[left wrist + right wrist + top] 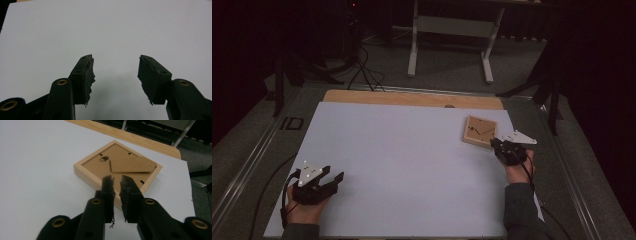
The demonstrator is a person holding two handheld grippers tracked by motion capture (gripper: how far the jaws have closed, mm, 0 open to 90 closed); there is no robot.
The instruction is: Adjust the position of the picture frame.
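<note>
Your wooden picture frame [480, 131] lies face down near the far right corner of the white worktop [402, 170], its brown backing board and folded easel stand [132, 165] turned up. Judge it light and stiff, with a dry wooden rim that should hold well under the pads. The backing is thin board, and there may be glass underneath, so treat it as breakable and avoid pinching the stand, which looks flimsy and hinged. Take it by the rim, one jaw outside the near edge and one inside the recess.

Your right claw [116, 182] sits at that near edge, tips over the rim, with the frame just ahead of it. Its jaws stand almost together with a slim gap, and whether they nip the rim you cannot tell from here.

Your left claw [115, 72] rests well apart at the near left of the worktop, jaws spread wide with nothing between them.
</note>
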